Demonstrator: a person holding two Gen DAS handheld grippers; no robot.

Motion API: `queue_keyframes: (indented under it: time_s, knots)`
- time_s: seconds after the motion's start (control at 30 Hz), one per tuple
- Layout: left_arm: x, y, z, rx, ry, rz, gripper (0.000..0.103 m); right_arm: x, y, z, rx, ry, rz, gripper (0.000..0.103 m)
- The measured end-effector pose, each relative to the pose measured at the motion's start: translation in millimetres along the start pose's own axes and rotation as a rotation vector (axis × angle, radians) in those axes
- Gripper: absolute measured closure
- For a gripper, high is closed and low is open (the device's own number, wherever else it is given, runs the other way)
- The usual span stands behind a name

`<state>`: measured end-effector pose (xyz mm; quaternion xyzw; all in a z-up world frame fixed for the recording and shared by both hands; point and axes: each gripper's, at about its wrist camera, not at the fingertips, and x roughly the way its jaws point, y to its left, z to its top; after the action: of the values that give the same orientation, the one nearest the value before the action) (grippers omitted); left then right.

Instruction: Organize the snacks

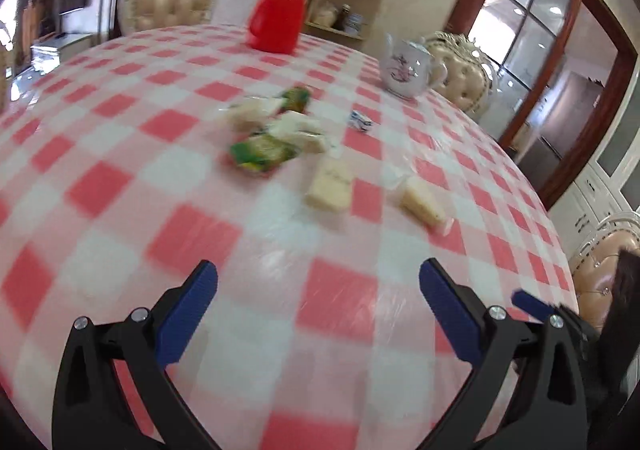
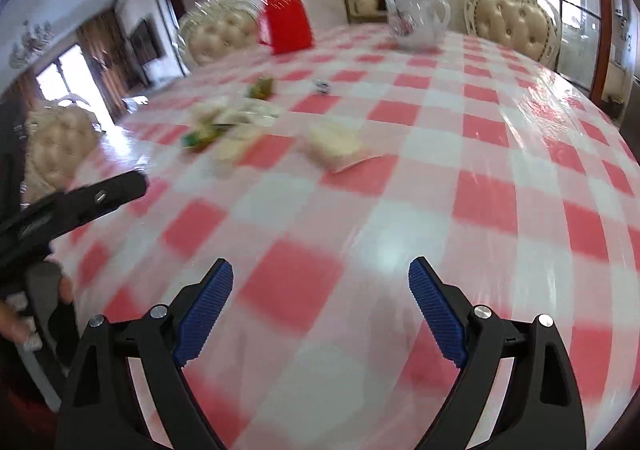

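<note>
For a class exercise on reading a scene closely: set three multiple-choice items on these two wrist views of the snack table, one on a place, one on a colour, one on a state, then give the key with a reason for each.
1. Where does the red container stand relative to the wrapped snacks?
A. Farther away on the table, beyond them
B. Nearer the grippers than they are
C. On a chair

2. What colours are the checks of the tablecloth?
A. Blue and white
B. Red-pink and white
C. Green and yellow

3. How does the right gripper stand?
A. Shut on a snack
B. Shut on the teapot
C. Open, with nothing between its fingers

Key: 1 A, the container stands past the snack cluster, towards the far edge near the white teapot. 2 B, the squares alternate red-pink and white. 3 C, the blue pads stand wide apart over bare cloth; the left gripper does too.
</note>
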<state>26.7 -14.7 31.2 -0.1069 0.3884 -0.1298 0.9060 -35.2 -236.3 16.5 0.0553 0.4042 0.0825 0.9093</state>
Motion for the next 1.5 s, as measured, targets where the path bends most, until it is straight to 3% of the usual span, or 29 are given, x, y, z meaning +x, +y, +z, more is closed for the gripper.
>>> queue_keyframes:
  time_s: [0.1,0.2,0.37,0.5,0.6,0.7,0.77,0.8,0.83,0.9,1.1,1.5]
  knots:
    - [24,1,12,-0.048,0.034,-0.038,0.002,29,-15,27,0.014,0.031,-0.010,0.016]
    - [40,4,21,-0.060,0.052,-0.027,0.002,62,-17,55,-0.019,0.059,-0.023,0.016]
    - [65,4,33,-0.026,0.093,-0.002,0.002,96,-11,84,-0.112,0.087,-0.012,0.016]
    - [86,-11,46,0.074,0.115,0.041,0.002,112,-13,97,-0.137,0.115,0.028,0.015]
    - [103,-23,50,0.157,0.162,0.075,0.002,109,-10,95,-0.194,0.117,-0.002,0.030]
    - [113,-32,51,0.234,0.182,0.114,0.002,100,-19,92,-0.172,0.096,0.010,0.060]
    - [116,-34,51,0.264,0.181,0.138,0.011,97,-24,91,-0.167,0.089,0.011,0.066]
    - [117,-35,52,0.291,0.164,0.174,0.030,95,-26,90,-0.162,0.086,0.018,0.066]
    - [116,-36,54,0.303,0.154,0.156,0.053,93,-26,89,-0.162,0.083,0.015,0.067]
    - [115,-35,55,0.323,0.144,0.153,0.066,91,-25,88,-0.163,0.077,0.009,0.067]
    - [107,-29,53,0.306,0.128,0.129,0.067,86,-31,88,-0.124,0.056,0.018,0.067]
    - [81,-21,52,0.217,0.106,0.075,0.067,80,-39,87,-0.006,0.048,0.136,0.067]
